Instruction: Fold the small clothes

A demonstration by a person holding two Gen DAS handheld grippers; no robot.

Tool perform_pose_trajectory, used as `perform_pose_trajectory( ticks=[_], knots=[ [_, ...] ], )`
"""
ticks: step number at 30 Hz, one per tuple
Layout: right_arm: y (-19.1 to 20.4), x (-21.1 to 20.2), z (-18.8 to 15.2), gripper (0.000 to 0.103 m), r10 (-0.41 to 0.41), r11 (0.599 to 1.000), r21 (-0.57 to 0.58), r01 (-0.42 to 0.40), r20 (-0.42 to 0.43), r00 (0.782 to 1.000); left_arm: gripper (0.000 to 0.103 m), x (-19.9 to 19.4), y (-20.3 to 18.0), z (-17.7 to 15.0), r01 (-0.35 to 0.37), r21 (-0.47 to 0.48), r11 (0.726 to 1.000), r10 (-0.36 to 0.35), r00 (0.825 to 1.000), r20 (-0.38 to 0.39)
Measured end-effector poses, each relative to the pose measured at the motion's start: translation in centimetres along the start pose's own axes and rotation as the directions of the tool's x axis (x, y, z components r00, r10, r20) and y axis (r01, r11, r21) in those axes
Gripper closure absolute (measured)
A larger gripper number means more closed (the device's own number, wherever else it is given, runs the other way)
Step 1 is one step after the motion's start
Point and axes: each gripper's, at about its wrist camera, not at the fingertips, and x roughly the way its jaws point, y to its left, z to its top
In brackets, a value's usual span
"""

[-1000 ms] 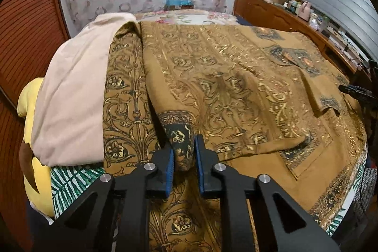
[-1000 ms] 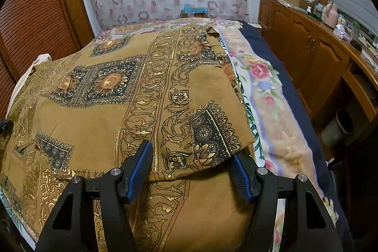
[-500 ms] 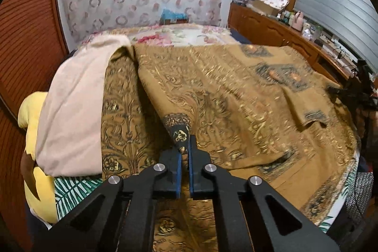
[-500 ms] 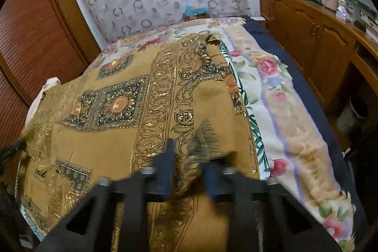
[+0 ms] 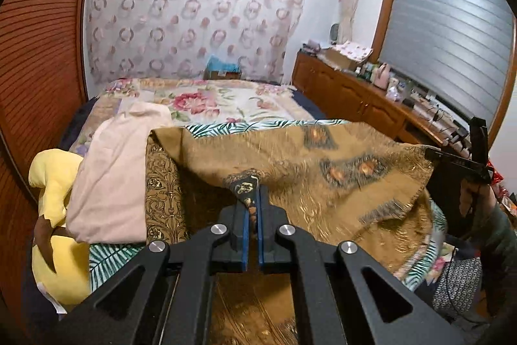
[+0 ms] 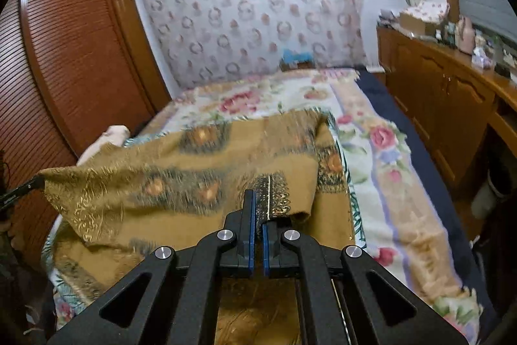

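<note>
A brown batik shirt (image 5: 290, 170) with gold patterns hangs lifted over the bed, blurred by motion. My left gripper (image 5: 253, 199) is shut on its dark-patterned sleeve cuff (image 5: 244, 186). In the right wrist view the same shirt (image 6: 181, 183) stretches to the left, and my right gripper (image 6: 257, 215) is shut on the other dark-bordered sleeve cuff (image 6: 274, 193). The right gripper (image 5: 465, 162) also shows at the far right of the left wrist view, held by a hand. The shirt's lower part drapes down to the bed beneath both grippers.
A pale pink garment (image 5: 116, 177) lies over a second brown batik cloth (image 5: 161, 193) at the left, beside a yellow plush toy (image 5: 55, 215). The floral bedspread (image 6: 387, 170) reaches back to the curtain. A wooden cabinet (image 6: 446, 105) with clutter runs along the right; a brown slatted wardrobe (image 6: 71, 60) stands on the left.
Both grippers closed on the sleeve cuffs and rose, lifting the shirt off the bed. The floral bedspread behind it has come into view.
</note>
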Motion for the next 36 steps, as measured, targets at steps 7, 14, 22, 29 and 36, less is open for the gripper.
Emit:
perform_pose_trajectory(
  ticks=[7, 14, 22, 29, 36],
  knots=[
    [0.5, -5.7, -2.4, 0.100, 0.013, 0.998, -0.056, -0.011, 0.028, 1.000, 0.099, -3.5, 0.7, -2.3, -0.002, -0.027, 1.000, 0.002, 1.000, 0.004],
    [-0.6, -5.4, -6.7, 0.100, -0.042, 0.997, -0.074, 0.037, -0.077, 0.996, 0.099, -1.1, 2.1, -7.2, -0.080, -0.049, 0.996, 0.073, 0.988, -0.134],
    [-1.7, -2.6, -9.8, 0.100, -0.087, 0.995, -0.061, 0.078, -0.161, 0.983, 0.089, -0.3, 1.9, -10.2, -0.131, -0.057, 0.990, 0.119, 0.975, -0.186],
    [1.0, -4.7, -9.2, 0.087, -0.114, 0.990, -0.093, 0.102, -0.128, 0.985, 0.044, -1.7, 3.2, -9.5, -0.180, -0.080, 0.980, 0.168, 0.976, -0.137],
    [2.7, -6.1, -9.3, 0.060, -0.145, 0.980, -0.150, 0.132, -0.079, 0.986, 0.038, 0.3, 4.2, -9.3, -0.178, -0.122, 0.976, 0.158, 0.974, -0.163]
  ],
)
